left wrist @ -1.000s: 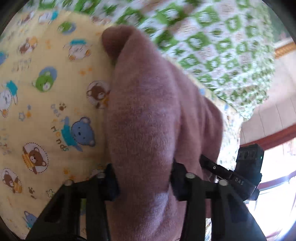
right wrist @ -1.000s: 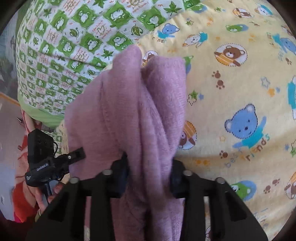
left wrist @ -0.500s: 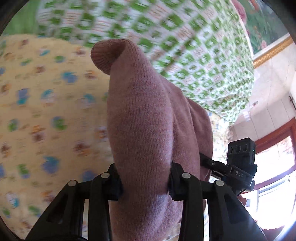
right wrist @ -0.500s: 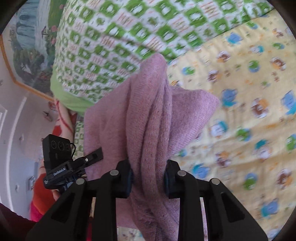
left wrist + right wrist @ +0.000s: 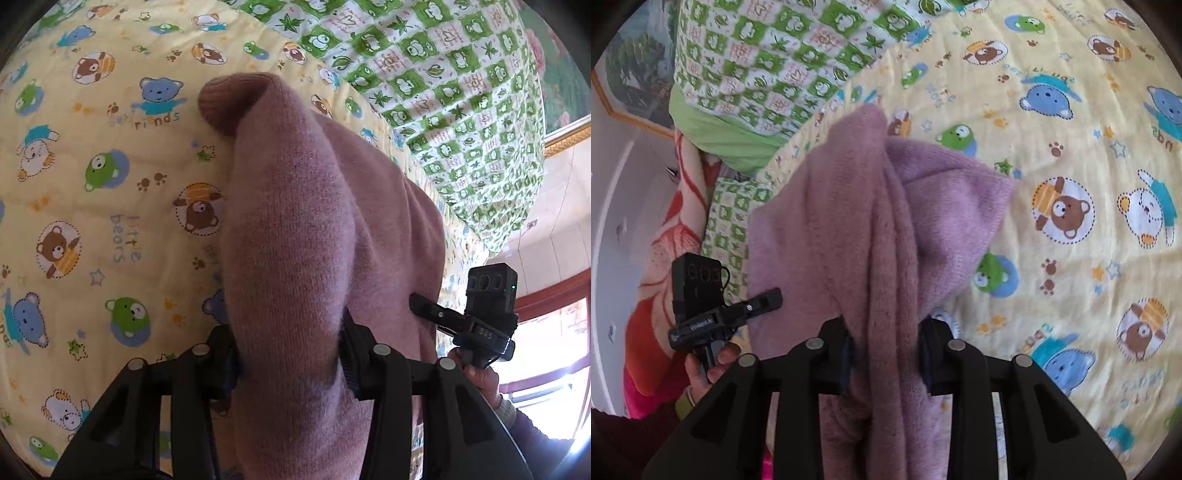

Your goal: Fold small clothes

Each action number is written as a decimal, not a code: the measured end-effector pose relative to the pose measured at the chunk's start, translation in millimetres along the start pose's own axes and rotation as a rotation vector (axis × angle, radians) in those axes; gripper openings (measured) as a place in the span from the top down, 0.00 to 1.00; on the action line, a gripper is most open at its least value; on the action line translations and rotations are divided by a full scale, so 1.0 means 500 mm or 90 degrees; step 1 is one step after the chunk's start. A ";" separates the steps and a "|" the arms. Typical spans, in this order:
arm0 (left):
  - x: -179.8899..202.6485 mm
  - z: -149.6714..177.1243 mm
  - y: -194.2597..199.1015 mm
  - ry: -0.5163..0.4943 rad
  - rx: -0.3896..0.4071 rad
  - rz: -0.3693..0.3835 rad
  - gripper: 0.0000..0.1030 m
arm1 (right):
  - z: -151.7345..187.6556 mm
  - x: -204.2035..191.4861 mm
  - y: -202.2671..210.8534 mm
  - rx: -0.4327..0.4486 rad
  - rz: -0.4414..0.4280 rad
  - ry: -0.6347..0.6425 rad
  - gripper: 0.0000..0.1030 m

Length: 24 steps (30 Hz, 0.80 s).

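You had both claws clamped on the pink knit garment (image 5: 295,236). Left gripper (image 5: 290,350) pinched a thick rounded bunch of it; right gripper (image 5: 884,350) pinched a narrower, ropey gather (image 5: 882,229). Neither had let go over the last second.

What changed: half a second earlier the bedding was motion-blurred and both views tilted up toward the green frog-print quilt (image 5: 454,85) and the wall. At this moment the left view was sharp and looked back down at the yellow bear-print sheet (image 5: 92,184); the right view showed only slight blur at its right edge. So you swung the garment through the air and were settling it back over the sheet.

Position: garment hung between the two claws, above or just at the yellow sheet, near the quilt's edge. I couldn't tell whether the far end (image 5: 236,99) touched the sheet. In the right view a flap (image 5: 956,192) fanned out to the right, apparently resting on or just over the sheet.

My read: this was still the shake-out/lay-down stage, no fold made yet. Fabric was bunched in both grips, so it likely needed spreading flat before any crease would land clean.
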<state>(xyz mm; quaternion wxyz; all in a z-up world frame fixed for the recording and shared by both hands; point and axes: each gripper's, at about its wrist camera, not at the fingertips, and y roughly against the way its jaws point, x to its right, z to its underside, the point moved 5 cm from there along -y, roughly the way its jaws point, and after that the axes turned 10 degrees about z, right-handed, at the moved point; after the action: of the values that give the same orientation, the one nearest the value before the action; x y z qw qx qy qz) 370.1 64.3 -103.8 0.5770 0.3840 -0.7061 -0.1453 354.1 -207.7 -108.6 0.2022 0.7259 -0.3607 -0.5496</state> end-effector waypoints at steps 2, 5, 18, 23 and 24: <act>0.008 0.007 0.014 -0.001 0.001 -0.018 0.48 | 0.000 0.000 0.009 0.000 0.010 -0.003 0.56; 0.027 0.023 0.044 -0.017 0.011 -0.065 0.48 | 0.006 0.002 0.051 0.021 0.051 -0.004 0.51; 0.024 0.234 0.098 -0.001 -0.027 -0.129 0.46 | 0.176 -0.109 0.143 0.075 0.173 0.132 0.51; -0.006 0.260 0.077 0.019 -0.038 -0.145 0.44 | 0.192 -0.051 0.095 0.039 0.277 0.128 0.51; -0.007 0.261 0.075 0.018 -0.038 -0.146 0.44 | 0.194 -0.027 0.087 0.028 0.289 0.112 0.51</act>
<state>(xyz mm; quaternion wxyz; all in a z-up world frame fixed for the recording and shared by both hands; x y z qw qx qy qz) 235.3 60.6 -120.3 0.5778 0.4470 -0.6445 -0.2258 247.5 -216.0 -100.4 0.3352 0.6757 -0.5072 -0.4169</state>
